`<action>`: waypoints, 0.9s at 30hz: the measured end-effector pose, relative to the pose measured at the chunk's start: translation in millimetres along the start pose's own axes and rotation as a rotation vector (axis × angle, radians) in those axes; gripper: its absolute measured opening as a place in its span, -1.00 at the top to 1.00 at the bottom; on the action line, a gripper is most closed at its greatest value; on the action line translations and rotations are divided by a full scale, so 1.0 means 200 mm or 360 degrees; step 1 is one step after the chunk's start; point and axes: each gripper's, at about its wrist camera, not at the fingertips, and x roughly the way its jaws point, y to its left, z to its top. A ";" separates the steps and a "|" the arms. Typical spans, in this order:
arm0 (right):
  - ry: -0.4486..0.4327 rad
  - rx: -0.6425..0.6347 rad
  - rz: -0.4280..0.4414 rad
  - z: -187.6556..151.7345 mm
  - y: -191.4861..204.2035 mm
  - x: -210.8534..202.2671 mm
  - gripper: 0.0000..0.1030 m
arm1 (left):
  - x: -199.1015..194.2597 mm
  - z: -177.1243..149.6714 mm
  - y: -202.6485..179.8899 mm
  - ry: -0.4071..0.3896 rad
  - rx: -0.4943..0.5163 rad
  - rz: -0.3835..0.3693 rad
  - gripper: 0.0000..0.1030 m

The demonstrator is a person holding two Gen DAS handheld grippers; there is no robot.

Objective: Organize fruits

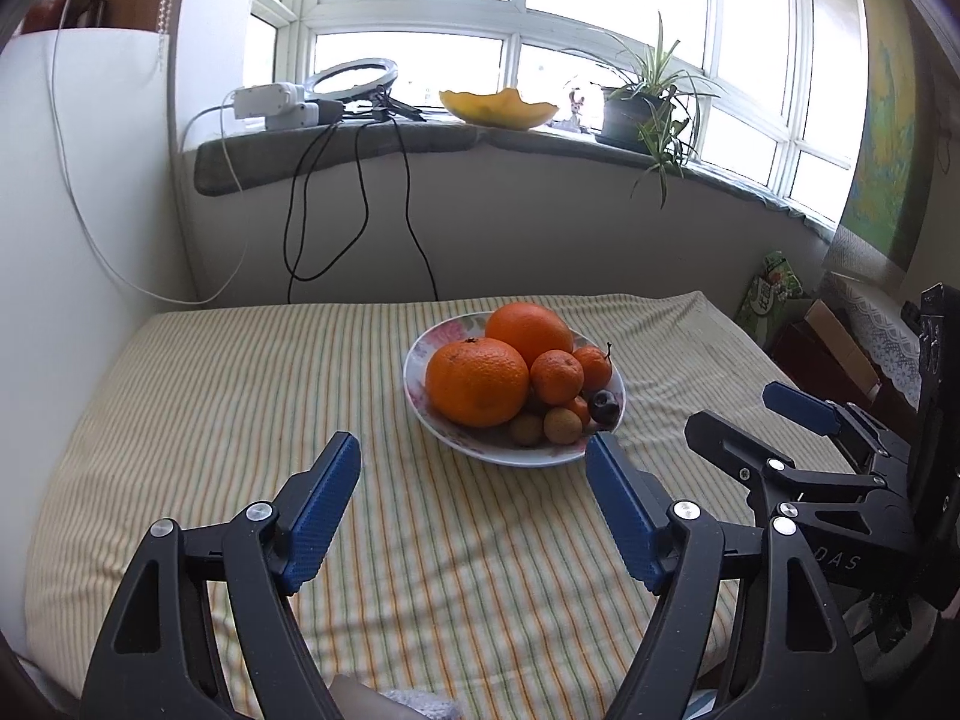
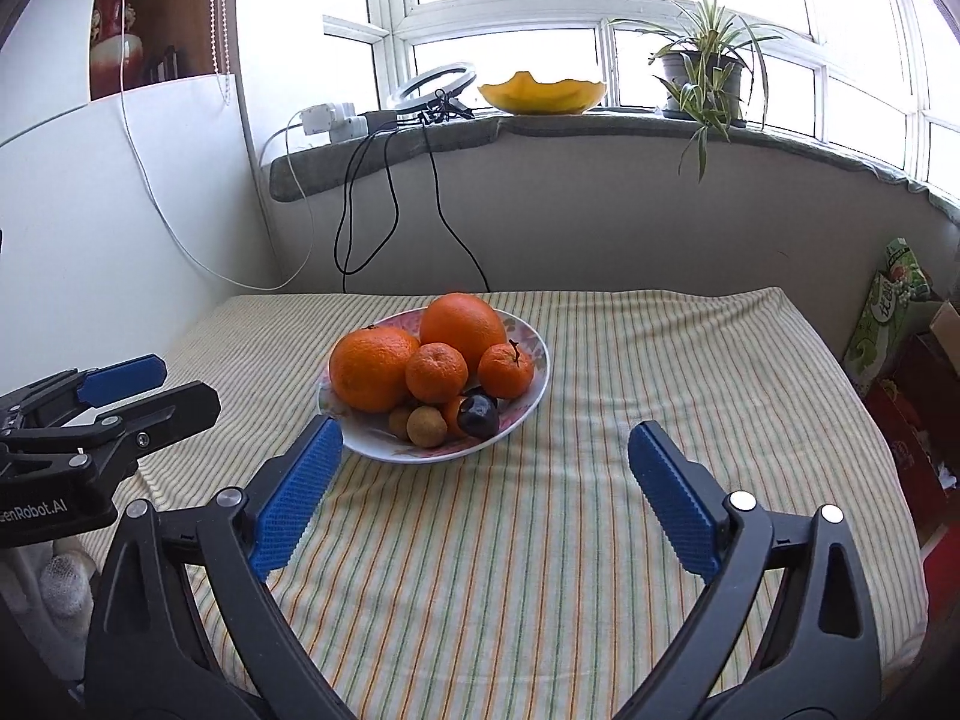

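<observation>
A flowered white plate (image 1: pixel 415 360) (image 2: pixel 536 343) sits mid-table on the striped cloth. It holds two big oranges (image 1: pixel 477 381) (image 2: pixel 372 369), two mandarins (image 1: pixel 557 377) (image 2: pixel 436 372), a dark plum (image 1: pixel 603 407) (image 2: pixel 478 414) and small brown longans (image 1: pixel 563 425) (image 2: pixel 426 426). My left gripper (image 1: pixel 473 443) stands open just short of the plate's near rim, with nothing between its blue pads. Also open and empty, my right gripper (image 2: pixel 485 429) hangs before the plate's near right side. Each gripper shows at the edge of the other's view, the right (image 1: pixel 741 408) and the left (image 2: pixel 186 384).
The striped cloth (image 1: pixel 240 396) covers the table up to the wall. Black cables (image 1: pixel 360 204) hang from the sill, which carries a power strip, a ring light (image 1: pixel 351 78), a yellow bowl (image 1: pixel 498 108) and a potted plant (image 1: pixel 636 114). Boxes and a green packet (image 2: pixel 888 312) stand at the right.
</observation>
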 end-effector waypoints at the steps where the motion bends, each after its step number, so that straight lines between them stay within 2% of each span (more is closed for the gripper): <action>1: 0.0005 0.0006 0.0001 0.00 0.00 0.00 -0.91 | 0.00 0.00 0.00 0.0006 -0.0004 0.0007 -0.51; 27: 0.0031 0.0012 0.0031 -0.01 0.03 0.02 -0.91 | 0.01 -0.02 0.00 0.0016 -0.0007 0.0018 -0.51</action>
